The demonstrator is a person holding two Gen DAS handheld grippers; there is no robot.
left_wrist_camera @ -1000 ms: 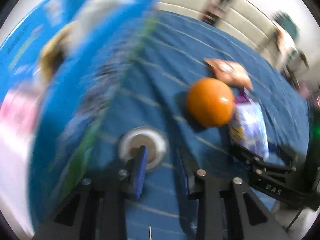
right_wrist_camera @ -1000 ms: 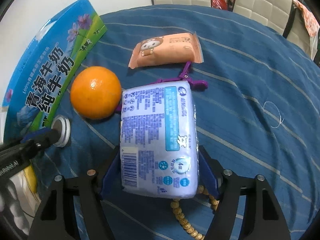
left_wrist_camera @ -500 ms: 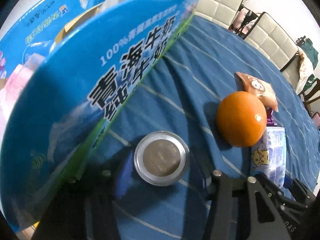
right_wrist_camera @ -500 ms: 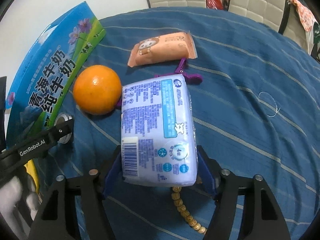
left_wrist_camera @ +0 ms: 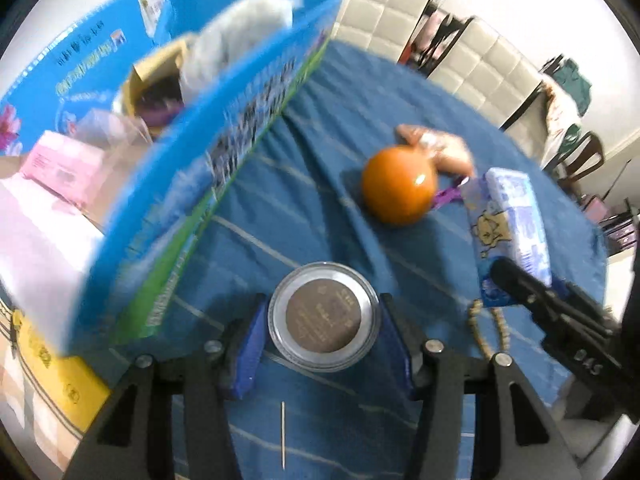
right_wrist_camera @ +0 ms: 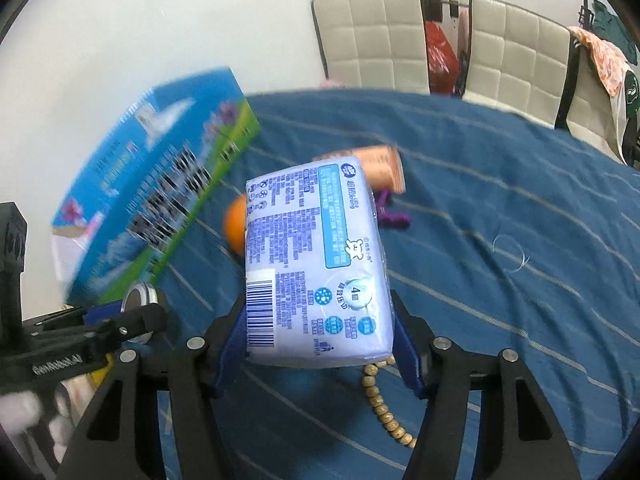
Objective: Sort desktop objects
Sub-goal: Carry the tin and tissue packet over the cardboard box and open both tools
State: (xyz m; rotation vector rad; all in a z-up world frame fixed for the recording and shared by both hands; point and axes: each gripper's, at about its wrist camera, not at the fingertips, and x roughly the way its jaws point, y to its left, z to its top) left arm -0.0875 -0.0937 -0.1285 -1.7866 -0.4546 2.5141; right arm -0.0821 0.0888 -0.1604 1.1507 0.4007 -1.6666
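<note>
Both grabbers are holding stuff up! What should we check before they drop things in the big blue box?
1. Left hand-held gripper clamps the round silver tin with the brown lid: ok.
2. Right hand-held gripper clamps the pale purple tissue pack: ok.
3. Pack clear of the wooden bead string beneath: cannot tell.
4. Open blue cardboard milk box has room inside: cannot tell, blurred.
5. Orange fruit out of the way: ok.

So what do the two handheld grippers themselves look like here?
Both are matte black with triangular cut-outs, silver bolt heads and blue pads on the fingers. The left gripper shows white "GenRobot.AI" lettering from the right wrist view; the right gripper carries embossed "DAS".
</note>
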